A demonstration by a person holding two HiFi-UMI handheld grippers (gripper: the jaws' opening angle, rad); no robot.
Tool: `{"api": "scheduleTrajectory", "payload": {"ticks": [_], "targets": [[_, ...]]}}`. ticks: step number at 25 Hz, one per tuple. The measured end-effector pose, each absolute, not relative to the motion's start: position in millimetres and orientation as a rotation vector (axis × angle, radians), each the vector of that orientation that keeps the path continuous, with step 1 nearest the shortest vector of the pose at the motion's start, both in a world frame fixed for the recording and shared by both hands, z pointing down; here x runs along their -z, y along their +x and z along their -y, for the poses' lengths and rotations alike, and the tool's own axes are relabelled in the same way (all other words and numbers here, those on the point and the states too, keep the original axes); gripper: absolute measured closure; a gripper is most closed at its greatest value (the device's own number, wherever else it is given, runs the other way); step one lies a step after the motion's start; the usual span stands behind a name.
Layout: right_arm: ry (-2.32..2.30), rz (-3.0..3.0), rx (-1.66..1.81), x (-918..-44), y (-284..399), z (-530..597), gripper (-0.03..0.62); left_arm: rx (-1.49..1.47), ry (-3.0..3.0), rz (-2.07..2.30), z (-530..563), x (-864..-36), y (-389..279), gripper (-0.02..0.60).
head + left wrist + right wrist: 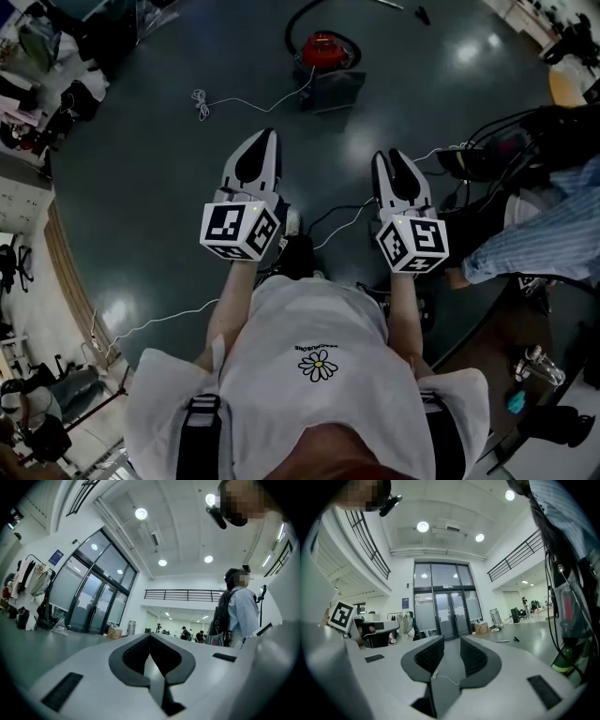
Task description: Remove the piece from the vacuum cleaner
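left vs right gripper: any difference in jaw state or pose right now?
Jaws: the left gripper has its pads meeting at the tips, while the right gripper has its pads apart, with floor showing through the gap.
Pose: in the head view the left gripper reaches slightly farther forward than the right gripper.
Shared: both are empty, held over the floor, well short of the red vacuum cleaner.

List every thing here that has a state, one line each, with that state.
Left tongs: shut, tips meeting, nothing held.
Right tongs: open, nothing between the jaws.
Round red vacuum cleaner: resting on the dark floor, untouched, ahead of both tongs.
Thin white cable: lying loose on the floor.
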State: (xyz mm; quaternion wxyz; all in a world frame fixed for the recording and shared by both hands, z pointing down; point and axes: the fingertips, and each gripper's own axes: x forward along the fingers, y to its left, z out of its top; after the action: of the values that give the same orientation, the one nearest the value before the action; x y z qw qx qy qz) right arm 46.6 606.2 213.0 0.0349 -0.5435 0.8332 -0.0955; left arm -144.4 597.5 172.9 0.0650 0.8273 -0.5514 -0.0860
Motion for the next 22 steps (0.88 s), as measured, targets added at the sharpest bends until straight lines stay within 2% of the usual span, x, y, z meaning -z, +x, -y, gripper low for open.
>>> {"api": "scheduleTrajectory", "payload": {"ticks": [9, 22], "targets": [[-1.753, -2.573, 0.293, -243, 34, -475, 0.476, 0.292, 2.466, 1.608, -452, -207, -164, 0.576], [-1.854, -2.586, 0.349, -247, 0, -260, 0.476, 0.220, 2.484, 1.507, -216, -208, -198, 0.576]]}}
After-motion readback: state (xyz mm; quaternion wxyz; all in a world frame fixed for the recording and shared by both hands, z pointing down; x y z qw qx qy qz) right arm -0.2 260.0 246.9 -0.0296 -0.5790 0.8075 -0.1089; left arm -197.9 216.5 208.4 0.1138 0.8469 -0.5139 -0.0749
